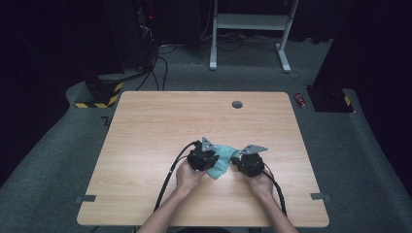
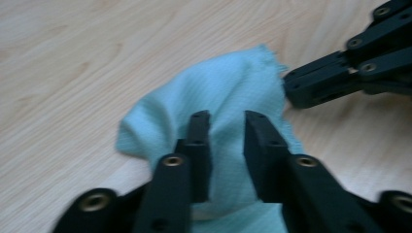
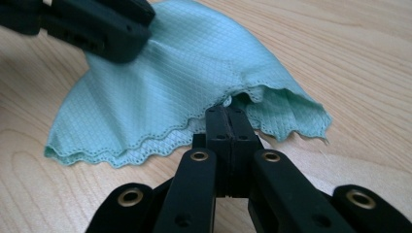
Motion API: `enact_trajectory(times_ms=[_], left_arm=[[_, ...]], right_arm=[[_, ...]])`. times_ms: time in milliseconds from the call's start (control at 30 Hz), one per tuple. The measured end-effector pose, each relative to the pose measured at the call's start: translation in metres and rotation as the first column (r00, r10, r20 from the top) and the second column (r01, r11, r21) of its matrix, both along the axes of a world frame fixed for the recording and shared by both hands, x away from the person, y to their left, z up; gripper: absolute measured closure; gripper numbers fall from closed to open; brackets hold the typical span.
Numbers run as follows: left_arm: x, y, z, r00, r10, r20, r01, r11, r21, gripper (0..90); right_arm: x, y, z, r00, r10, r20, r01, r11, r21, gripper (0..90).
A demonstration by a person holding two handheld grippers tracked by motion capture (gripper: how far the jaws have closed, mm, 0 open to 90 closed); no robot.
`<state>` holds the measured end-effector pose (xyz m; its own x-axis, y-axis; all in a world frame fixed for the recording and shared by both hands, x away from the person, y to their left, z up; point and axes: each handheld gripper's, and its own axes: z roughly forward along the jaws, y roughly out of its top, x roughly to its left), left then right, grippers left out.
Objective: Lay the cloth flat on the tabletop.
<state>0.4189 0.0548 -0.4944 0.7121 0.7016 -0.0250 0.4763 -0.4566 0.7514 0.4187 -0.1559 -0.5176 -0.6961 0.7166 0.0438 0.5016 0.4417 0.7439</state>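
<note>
Slippage is the main risk: the right gripper (image 3: 228, 116) has its jaws pressed fully together on only the scalloped near edge of the cloth (image 3: 184, 82), a thin bite at the very hem. If the hands pull apart or lift sharply, that edge could slide out and the cloth would drop back in a heap. The left gripper (image 2: 227, 124) is a second weak point. Its jaws stand partly apart with cloth lying between and under them, and its pads do not seem to press the fabric, so it has no real hold; any lift now would hang the cloth from 1 corner. Closing it blind could also catch 2 layers at once, since the cloth is bunched and folded over itself there. The 2 tools are close enough that their jaws could knock together.

In the high view the cloth (image 1: 224, 158) lies on the table (image 1: 145, 126) toward its near middle, between the 2 grippers. Both forearms come in from the near edge and angle inward. The left gripper (image 1: 210, 156) sits on the cloth's left side, pointing right and slightly away; the right gripper (image 1: 239, 160) meets the cloth's right edge, pointing left. Both hands are held low, tools nearly level with the table, tips facing each other.
</note>
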Motion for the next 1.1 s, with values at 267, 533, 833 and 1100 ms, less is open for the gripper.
enact_trajectory(times_ms=[267,533,833,1100], left_arm=[[-0.001,-0.015,-0.002,0.9984,-0.054,0.015,0.053,0.9974,0.048,55.5],[-0.003,-0.025,-0.006,0.9965,-0.080,0.022,0.078,0.9935,0.082,53.4],[0.000,-0.029,-0.009,0.9980,-0.062,0.013,0.060,0.9923,0.108,62.4],[0.001,-0.026,-0.007,0.9980,-0.058,0.025,0.055,0.9935,0.099,78.1]], right_arm=[[-0.003,0.004,0.002,0.9997,0.019,0.014,-0.019,1.000,0.008,90.0],[-0.003,0.005,0.003,0.9993,0.030,0.020,-0.030,1.000,0.005,90.0],[-0.003,0.007,0.004,0.9989,0.038,0.027,-0.038,0.999,0.008,90.0],[-0.003,0.008,0.005,0.9988,0.040,0.029,-0.040,0.999,-0.004,90.0]])
